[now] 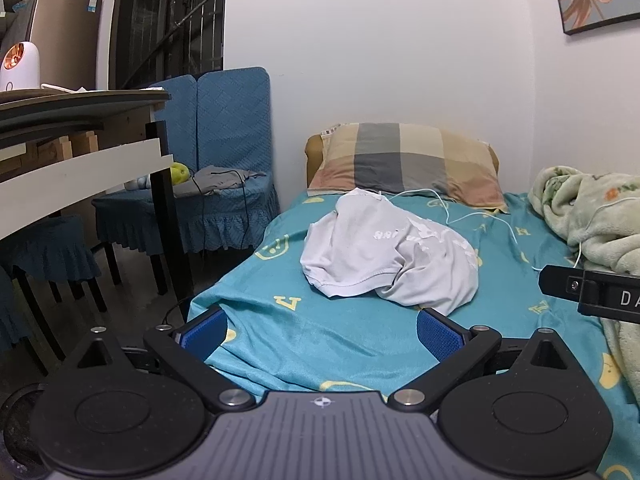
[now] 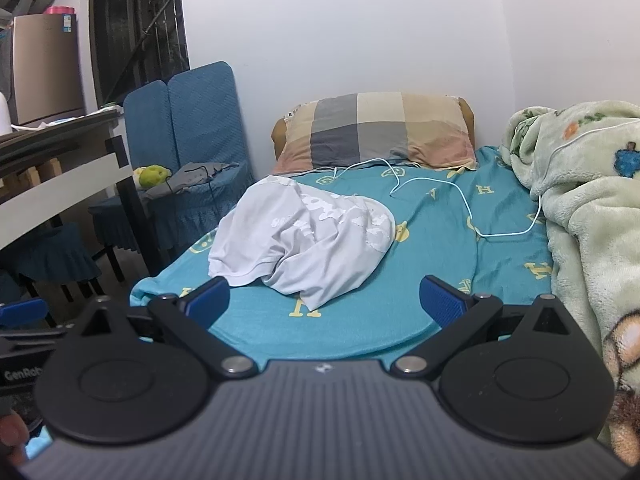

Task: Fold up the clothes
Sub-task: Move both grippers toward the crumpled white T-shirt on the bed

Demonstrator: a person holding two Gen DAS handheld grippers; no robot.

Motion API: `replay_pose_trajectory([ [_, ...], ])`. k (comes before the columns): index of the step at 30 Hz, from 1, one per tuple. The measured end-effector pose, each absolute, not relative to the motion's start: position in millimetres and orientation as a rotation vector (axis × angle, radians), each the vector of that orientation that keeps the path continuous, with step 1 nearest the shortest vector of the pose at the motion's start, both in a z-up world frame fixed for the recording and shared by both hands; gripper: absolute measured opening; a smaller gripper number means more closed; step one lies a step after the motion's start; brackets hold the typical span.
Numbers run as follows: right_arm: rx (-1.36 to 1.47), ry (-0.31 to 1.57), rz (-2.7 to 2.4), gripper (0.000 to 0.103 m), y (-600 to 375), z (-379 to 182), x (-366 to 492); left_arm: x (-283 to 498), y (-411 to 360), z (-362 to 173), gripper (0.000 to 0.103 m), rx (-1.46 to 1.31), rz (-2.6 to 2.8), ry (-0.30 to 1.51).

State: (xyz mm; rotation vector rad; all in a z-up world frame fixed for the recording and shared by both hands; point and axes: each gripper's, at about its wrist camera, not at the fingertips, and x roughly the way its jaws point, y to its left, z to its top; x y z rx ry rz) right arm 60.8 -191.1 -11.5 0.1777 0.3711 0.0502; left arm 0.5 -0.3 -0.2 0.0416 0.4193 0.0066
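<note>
Inspector: Report the scene, largest item down.

Operator: The bed (image 1: 360, 344), under a teal sheet, carries a pillow (image 1: 408, 164) at the head and a blanket (image 2: 592, 208) along my right. A white shirt (image 1: 384, 252) lies mid-bed in a crumpled heap, not flat and not squared. A white cable (image 2: 460, 196) trails between shirt and blanket.

Inspector: Progress?

Operator: No fold shows. In my judgement the shirt needs spreading and folding.

Inspector: Claws?

Operator: My left claw (image 1: 322, 330) and right claw (image 2: 324, 304) both stand wide apart, gripping nothing, short of the shirt.
</note>
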Motion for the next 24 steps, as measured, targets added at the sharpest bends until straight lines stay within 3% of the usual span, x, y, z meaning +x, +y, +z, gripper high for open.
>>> replay_pose_trajectory([
  [24,0.210,0.318,0.068,0.103,-197,-7,58,7,6,-10,0.101,0.049,-0.003,0.418],
])
